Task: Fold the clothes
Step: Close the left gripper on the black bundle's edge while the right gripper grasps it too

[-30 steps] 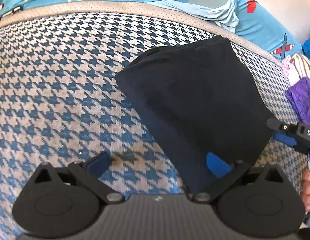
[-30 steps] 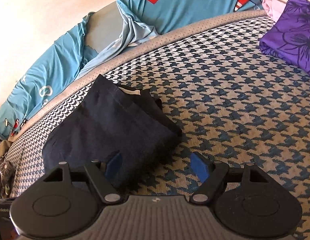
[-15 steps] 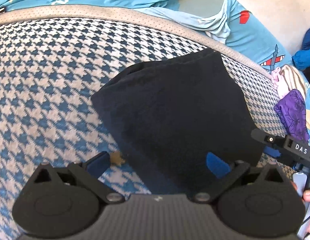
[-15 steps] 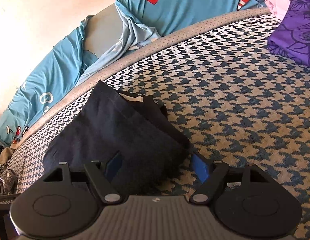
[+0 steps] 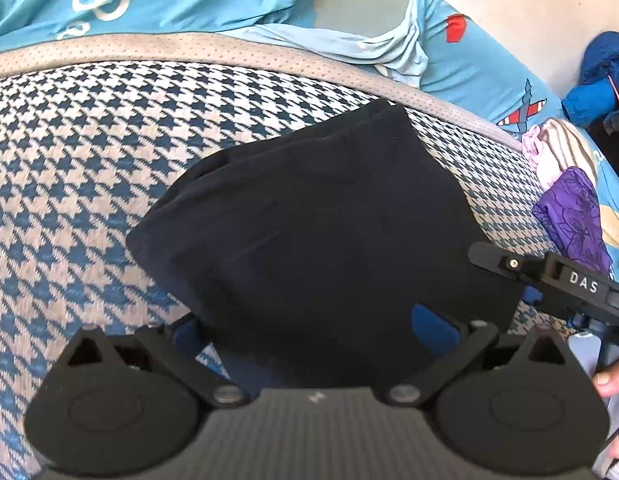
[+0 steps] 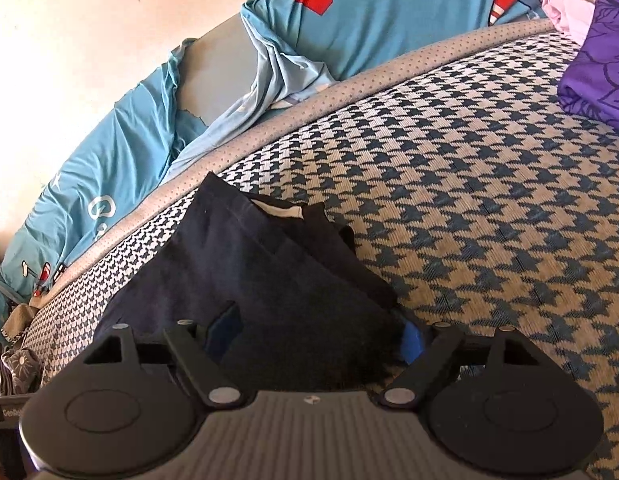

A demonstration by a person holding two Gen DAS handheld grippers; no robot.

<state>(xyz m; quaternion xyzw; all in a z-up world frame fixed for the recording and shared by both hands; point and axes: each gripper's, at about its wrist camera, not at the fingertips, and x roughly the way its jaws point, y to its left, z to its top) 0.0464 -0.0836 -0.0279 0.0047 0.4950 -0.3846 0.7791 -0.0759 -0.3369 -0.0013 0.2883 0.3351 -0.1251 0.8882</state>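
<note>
Both grippers, left (image 5: 315, 326) and right (image 6: 313, 332), sat open straddling the folded dark garment (image 5: 309, 232); honestly, pinching only the top layer could've undone the fold.

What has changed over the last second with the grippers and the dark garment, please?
Both grippers closed in on the folded dark garment: the left gripper and the right gripper, jaws just opened wider, now straddle its near corners without pinching. The garment and purple cloth stayed put.
</note>
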